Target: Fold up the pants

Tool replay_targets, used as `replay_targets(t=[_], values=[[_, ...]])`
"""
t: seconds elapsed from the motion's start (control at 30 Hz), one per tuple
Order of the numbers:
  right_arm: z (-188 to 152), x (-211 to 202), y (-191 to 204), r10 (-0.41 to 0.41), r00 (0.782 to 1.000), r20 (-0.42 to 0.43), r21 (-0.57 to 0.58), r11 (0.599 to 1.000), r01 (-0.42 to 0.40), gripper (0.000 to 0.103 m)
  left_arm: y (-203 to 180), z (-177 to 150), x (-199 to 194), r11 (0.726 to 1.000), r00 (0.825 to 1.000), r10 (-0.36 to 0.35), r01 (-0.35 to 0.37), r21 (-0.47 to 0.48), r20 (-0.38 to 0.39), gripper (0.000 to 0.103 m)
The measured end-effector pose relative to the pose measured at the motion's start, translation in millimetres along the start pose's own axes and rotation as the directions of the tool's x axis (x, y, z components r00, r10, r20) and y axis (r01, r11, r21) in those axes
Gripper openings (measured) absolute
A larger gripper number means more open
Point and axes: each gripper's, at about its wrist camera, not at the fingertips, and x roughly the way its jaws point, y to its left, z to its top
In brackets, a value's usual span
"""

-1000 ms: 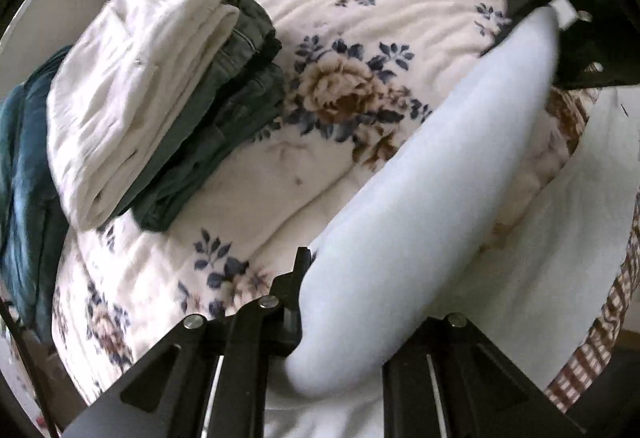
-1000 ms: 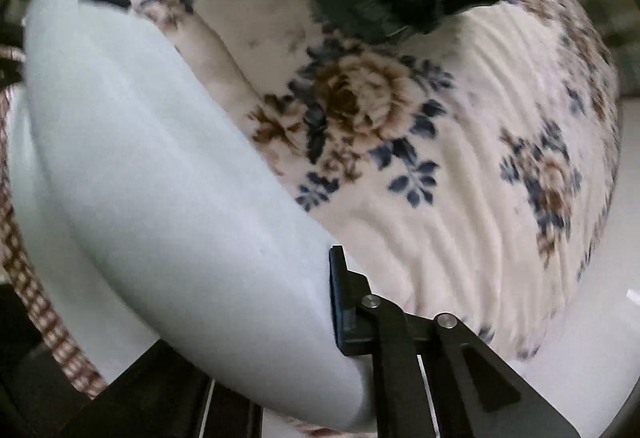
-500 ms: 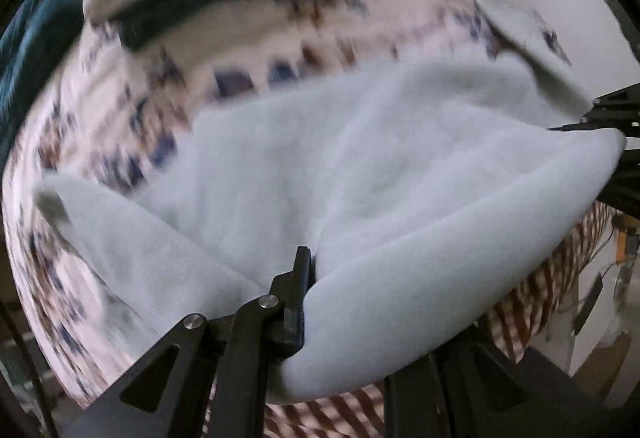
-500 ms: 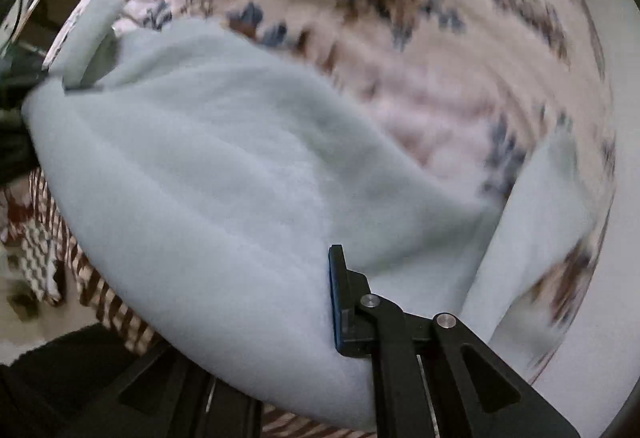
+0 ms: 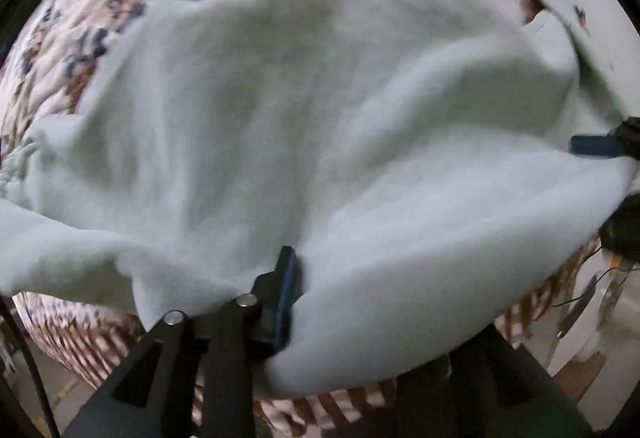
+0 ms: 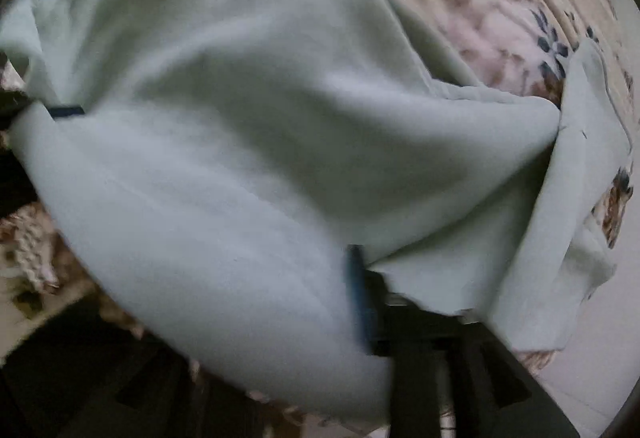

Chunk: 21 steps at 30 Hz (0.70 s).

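Pants (image 5: 320, 110), pale mint fleece, lie spread on the flowered bedcover (image 6: 500, 10), with the near fold hanging over the bed edge. Step in hand, I judge: laying down and letting go. My left gripper (image 5: 360, 290) has just been opening, fabric still between the jaws; whether the pads press, I cannot tell. My right gripper (image 6: 276, 302) has also just been opening, cloth between but probably loose. Next: pull both back w/o dragging, then regrip for the next fold. Left view shows the drawstring (image 5: 18, 162); right view shows a loose flap (image 6: 576, 166).
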Motion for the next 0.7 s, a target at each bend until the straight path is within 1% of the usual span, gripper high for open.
replay_targets(t=[0.03, 0.1, 0.13, 0.2, 0.23, 0.33, 0.4, 0.43, 0.53, 0.6, 0.7], values=[[-3, -9, -1, 0.006, 1.000, 0.002, 0.012, 1.000, -0.006, 0.092, 0, -5, -9, 1.000, 1.000, 0.013, -0.013, -0.011, 0.015, 0.033], [-11, -32, -4, -0.012, 1.000, 0.004, 0.049, 0.999, 0.011, 0.092, 0, -12, -22, 0.999, 0.999, 0.033, -0.032, -0.036, 0.031, 0.047], [-15, -44, -8, -0.021, 1.000, 0.010, 0.080, 0.997, 0.020, 0.092, 2, -16, -28, 0.998, 0.998, 0.041, -0.039, -0.054, 0.036, 0.051], [-15, -64, -22, -0.058, 0.998, 0.014, 0.150, 0.987, 0.056, 0.092, 8, -22, -39, 0.992, 0.997, 0.060, -0.055, -0.114, 0.038, 0.071], [-17, -74, -31, -0.079, 0.997, 0.021, 0.204, 0.976, 0.073, 0.092, 8, -24, -45, 0.988, 0.997, 0.070, -0.064, -0.140, 0.042, 0.075], [-7, -96, -82, -0.092, 0.994, 0.065, 0.360, 0.931, 0.062, 0.093, 25, -30, -59, 0.963, 0.989, 0.125, -0.103, -0.249, 0.075, 0.076], [-2, -94, -108, -0.105, 0.991, 0.078, 0.428, 0.902, 0.061, 0.093, 41, -25, -61, 0.945, 0.985, 0.151, -0.120, -0.304, 0.082, 0.076], [4, -90, -123, -0.118, 0.990, 0.079, 0.469, 0.880, 0.067, 0.093, 51, -21, -59, 0.933, 0.983, 0.163, -0.128, -0.335, 0.079, 0.076], [23, -74, -160, -0.151, 0.985, 0.078, 0.538, 0.839, 0.086, 0.092, 75, -1, -50, 0.906, 0.979, 0.192, -0.153, -0.395, 0.061, 0.076], [39, -58, -181, -0.166, 0.983, 0.073, 0.569, 0.816, 0.095, 0.092, 95, 13, -43, 0.879, 0.975, 0.214, -0.168, -0.446, 0.056, 0.076], [66, -32, -210, -0.187, 0.980, 0.060, 0.602, 0.790, 0.114, 0.092, 116, 27, -31, 0.848, 0.969, 0.245, -0.192, -0.494, 0.043, 0.076]])
